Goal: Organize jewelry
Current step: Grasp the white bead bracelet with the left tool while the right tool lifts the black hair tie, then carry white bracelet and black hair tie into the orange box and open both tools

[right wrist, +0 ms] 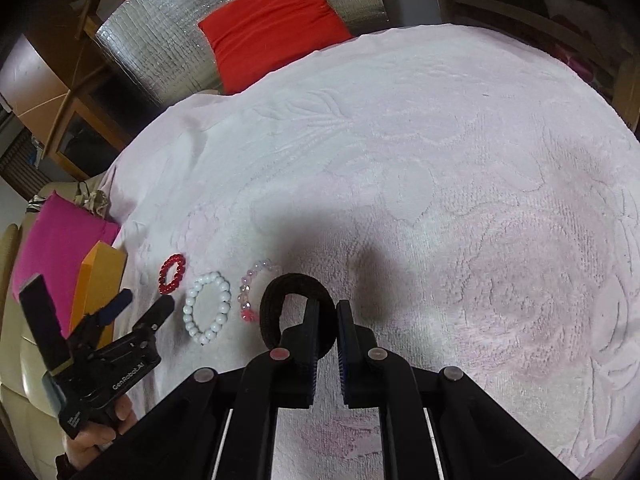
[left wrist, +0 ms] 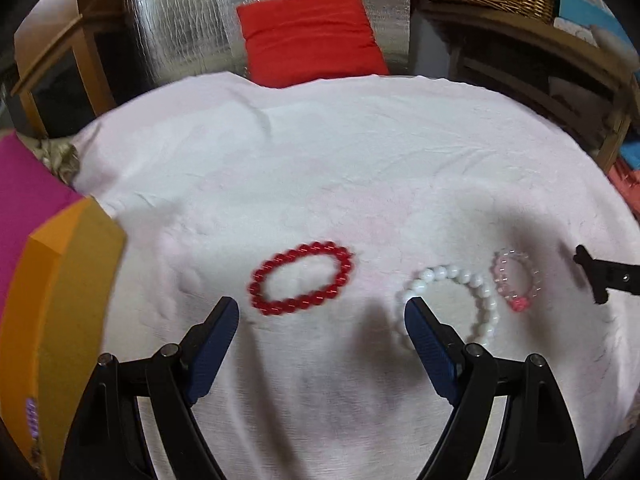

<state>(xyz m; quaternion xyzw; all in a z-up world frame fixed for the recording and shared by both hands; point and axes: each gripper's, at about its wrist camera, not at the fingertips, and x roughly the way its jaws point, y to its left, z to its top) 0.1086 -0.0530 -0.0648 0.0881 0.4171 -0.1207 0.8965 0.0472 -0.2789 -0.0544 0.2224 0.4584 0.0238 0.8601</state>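
three beaded bracelets lie in a row on the pale pink embossed towel [right wrist: 440, 168] that covers the table. furthest left is the round red glass-bead bracelet [left wrist: 302, 278], next the white pearl-like bead bracelet [left wrist: 450, 306], then the small clear pink crystal-bead bracelet [left wrist: 516, 280] with a bright pink bead at its near end. they sit near one another without touching, as far as the blur allows.

the left gripper [left wrist: 320, 312], held by a hand [right wrist: 108, 428] at the lower left of the right wrist view, has its blue-padded fingers [left wrist: 216, 344] spread wide with nothing between them; it hangs over the towel, with the red bracelet just ahead of the gap and the white one beside the right finger.

the right gripper [right wrist: 328, 312] is clenched almost fully, and a black fabric hair-tie ring [right wrist: 276, 300] loops around its left finger, just right of the pink crystal bracelet. whether the pads pinch the ring's fabric cannot be told.

an orange cardboard box [left wrist: 60, 320] stands at the towel's left edge, with a magenta cushion [left wrist: 24, 208] behind it. beyond the table's far side lies a red cushion [left wrist: 308, 36] against a silver foil sheet [left wrist: 180, 20].
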